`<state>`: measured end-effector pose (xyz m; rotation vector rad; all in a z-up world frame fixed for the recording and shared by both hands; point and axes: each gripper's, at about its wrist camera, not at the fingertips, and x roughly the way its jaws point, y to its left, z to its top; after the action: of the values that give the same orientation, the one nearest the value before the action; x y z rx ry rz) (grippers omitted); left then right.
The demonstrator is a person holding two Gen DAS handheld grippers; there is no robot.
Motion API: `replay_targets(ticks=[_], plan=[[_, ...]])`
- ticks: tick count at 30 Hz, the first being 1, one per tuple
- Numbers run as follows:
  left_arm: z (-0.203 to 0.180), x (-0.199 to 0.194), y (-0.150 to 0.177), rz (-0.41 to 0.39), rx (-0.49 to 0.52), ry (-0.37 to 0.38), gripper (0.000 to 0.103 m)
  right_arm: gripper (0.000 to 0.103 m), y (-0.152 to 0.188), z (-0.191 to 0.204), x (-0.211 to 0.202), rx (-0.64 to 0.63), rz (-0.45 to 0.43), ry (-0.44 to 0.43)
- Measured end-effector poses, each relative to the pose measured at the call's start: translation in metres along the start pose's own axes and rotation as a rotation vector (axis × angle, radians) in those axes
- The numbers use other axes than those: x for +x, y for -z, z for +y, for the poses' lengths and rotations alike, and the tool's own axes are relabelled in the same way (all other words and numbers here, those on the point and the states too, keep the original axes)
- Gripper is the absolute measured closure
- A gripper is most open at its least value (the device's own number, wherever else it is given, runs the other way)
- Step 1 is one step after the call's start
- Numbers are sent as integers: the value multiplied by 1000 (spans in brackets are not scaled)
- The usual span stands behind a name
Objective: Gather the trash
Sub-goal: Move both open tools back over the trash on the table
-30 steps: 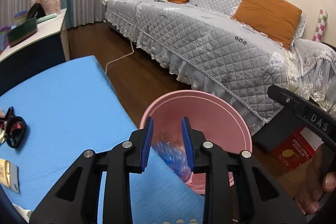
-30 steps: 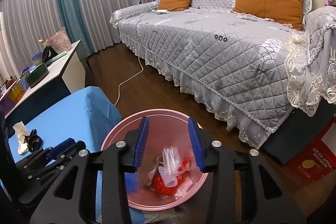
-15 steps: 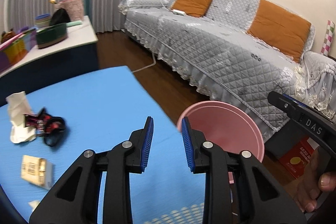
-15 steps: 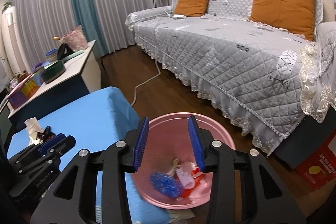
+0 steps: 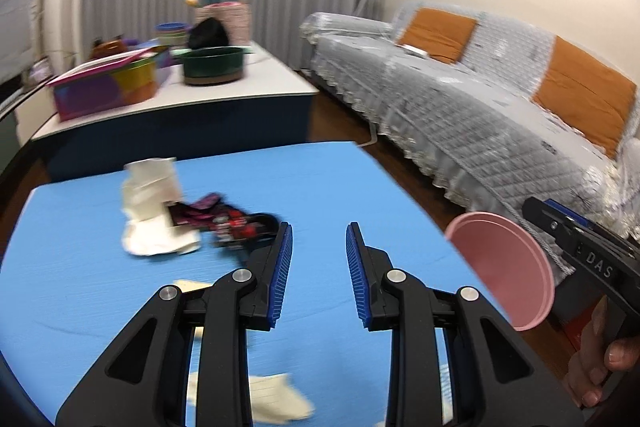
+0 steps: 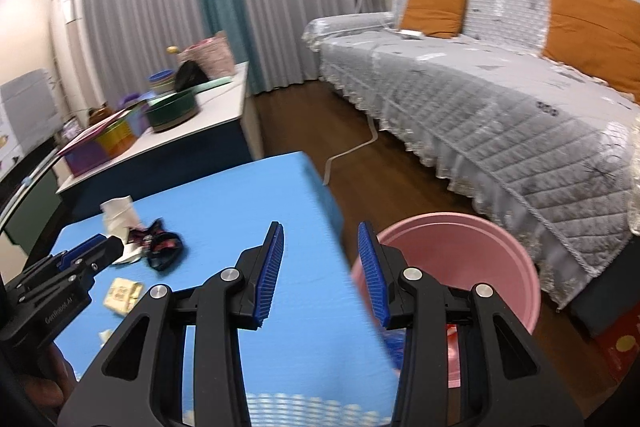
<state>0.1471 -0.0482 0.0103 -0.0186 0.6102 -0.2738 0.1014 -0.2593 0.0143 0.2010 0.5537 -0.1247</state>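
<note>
While both tongs (image 5: 319,239) (image 6: 320,239) gape empty, the crumpled wrapper (image 5: 228,221) lies lengthwise left-to-right on the table (image 5: 80,287).

"DAS" stands in pale letters on the right gripper (image 5: 592,267) body, at four o'clock in the left wrist view.

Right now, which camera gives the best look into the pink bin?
The right wrist view: the pink bin shows its open mouth and inner wall, with some trash low inside behind the right gripper. The left wrist view catches only its rim edge-on, beside the blue table.
</note>
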Motion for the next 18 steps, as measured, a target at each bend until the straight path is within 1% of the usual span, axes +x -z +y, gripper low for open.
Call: replay_targets(ticks=[4,5,6,7,8,9,12,16,18], plan=[[35,-2,5,23,-47,-57,73,63,3,31,7,-34,8,-50],[42,-1,7,34,-58,-66,66,63,4,38,9,-41,11,-61],[51,1,10,50,-70,-79,56,63,6,46,11,-47,17,-74],[57,4,13,64,-79,-90,51,63,7,52,13,-53,22,-83],[63,8,16,85,-86,-104,43,63,9,56,15,-59,26,-89],[66,12,19,100,-88,-111,39,63,10,60,17,-65,31,-96],[73,29,27,161,-90,-123,31,63,15,71,23,-87,47,-121],[75,48,37,227,-91,-104,29,63,22,82,31,-123,69,-159],[71,56,42,259,-75,-105,25,63,25,86,32,-148,70,-164]])
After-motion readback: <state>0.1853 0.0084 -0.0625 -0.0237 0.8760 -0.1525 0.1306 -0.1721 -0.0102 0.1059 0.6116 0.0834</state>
